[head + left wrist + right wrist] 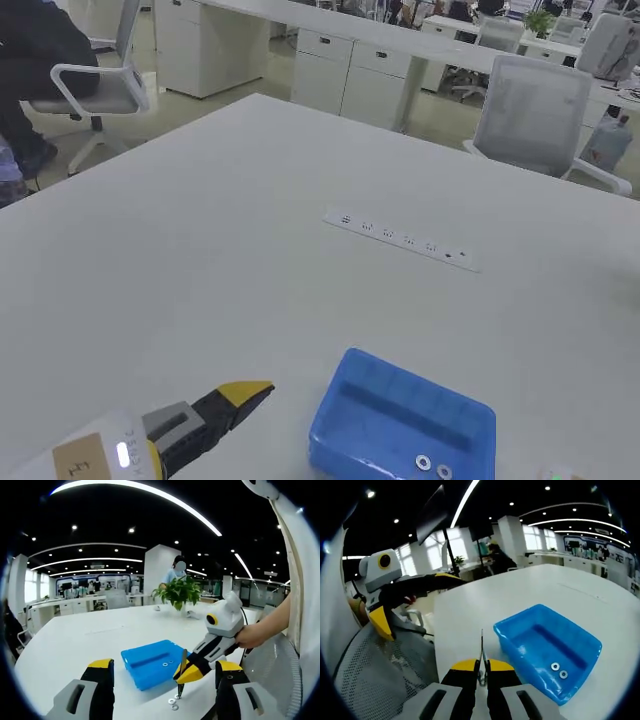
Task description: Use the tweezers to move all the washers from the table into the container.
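Two washers [555,666] lie inside blue container [517,635], near one corner; two loose washers [171,701] on desk [75,640], just beside container; tweezers [482,652] point tips down, near loose washers; right tongs [482,666] clamped tight on tweezers; left tongs [164,665] spread wide, empty.

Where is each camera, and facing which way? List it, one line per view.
Head view: above the table, looking down at the blue container; a gripper at lower left.
Left gripper view: on the left gripper, facing the container between open jaws; right gripper and a hand at right.
Right gripper view: on the right gripper, jaws shut on tweezers, container ahead.
Shared: container holding two washers.
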A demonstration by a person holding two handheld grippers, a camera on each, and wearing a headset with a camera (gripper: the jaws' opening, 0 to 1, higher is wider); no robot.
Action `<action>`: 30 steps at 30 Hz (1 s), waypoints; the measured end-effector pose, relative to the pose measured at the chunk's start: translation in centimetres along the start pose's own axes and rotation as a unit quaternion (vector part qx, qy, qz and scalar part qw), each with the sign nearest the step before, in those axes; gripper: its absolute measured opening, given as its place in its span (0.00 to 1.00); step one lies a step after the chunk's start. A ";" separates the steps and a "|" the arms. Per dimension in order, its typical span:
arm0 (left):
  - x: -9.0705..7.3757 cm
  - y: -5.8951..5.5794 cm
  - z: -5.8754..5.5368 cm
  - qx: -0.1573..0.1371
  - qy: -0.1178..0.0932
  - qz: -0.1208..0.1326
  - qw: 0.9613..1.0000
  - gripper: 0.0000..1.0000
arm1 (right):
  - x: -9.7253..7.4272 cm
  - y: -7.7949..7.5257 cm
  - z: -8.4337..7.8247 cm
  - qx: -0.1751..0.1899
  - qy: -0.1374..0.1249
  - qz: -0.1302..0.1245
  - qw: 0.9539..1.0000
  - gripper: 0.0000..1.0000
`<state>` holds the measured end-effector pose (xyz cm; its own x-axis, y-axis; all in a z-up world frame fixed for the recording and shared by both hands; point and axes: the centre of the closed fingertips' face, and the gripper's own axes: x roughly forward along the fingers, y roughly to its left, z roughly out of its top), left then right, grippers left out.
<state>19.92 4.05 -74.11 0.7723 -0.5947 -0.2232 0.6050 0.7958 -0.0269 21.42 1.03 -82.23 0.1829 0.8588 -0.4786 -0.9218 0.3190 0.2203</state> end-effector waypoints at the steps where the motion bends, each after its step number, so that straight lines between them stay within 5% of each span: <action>1: 0.0 0.0 0.0 0.001 0.000 0.001 1.000 0.84 | 0.0 0.0 0.0 0.001 -0.002 0.001 1.000 0.03; 9: 0.0 0.1 0.0 0.002 0.000 0.002 1.000 0.84 | 0.1 0.3 -0.2 -0.006 0.001 0.006 1.000 0.03; 30: 0.0 0.0 0.0 0.006 0.002 0.003 1.000 0.84 | -0.1 1.8 -0.7 -0.101 0.020 0.025 0.994 0.03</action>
<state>19.94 4.09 -74.16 0.7748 -0.5897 -0.2277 0.6029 0.7977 -0.0145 19.51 1.24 -82.34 0.1249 0.8534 -0.5061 -0.9801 0.1854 0.0708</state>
